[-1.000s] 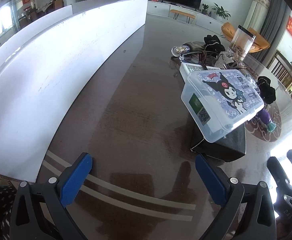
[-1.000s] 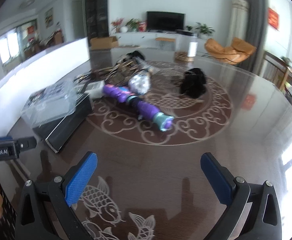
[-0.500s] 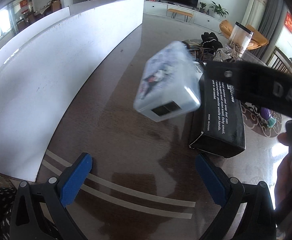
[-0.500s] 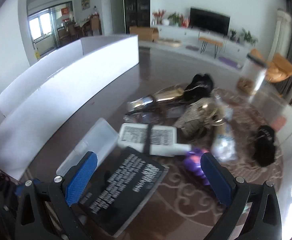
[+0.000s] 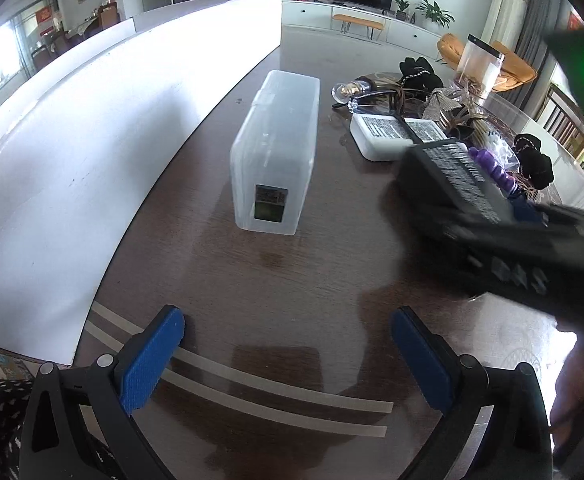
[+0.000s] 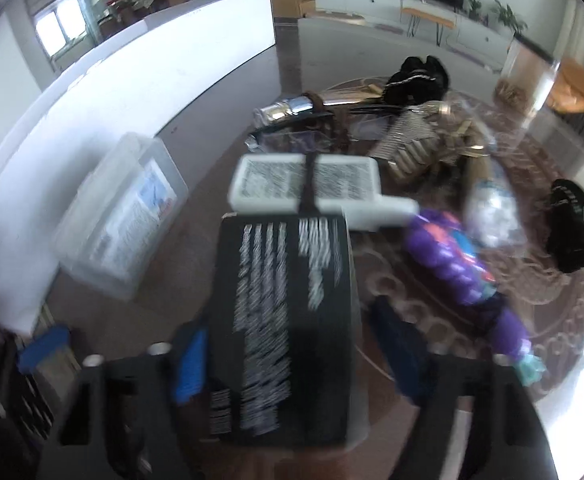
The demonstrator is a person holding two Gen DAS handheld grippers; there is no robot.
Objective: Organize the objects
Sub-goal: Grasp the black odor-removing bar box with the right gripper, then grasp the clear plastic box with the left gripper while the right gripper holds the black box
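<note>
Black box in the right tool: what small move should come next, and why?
Probably carry the black box left and set it down beside the clear bin. The right tool grips it, the bin stands by the white wall, and the left tool is open.

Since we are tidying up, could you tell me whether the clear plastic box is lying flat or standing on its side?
On its side: the clear plastic box stands on a long narrow edge on the table, its printed lid facing sideways.
</note>
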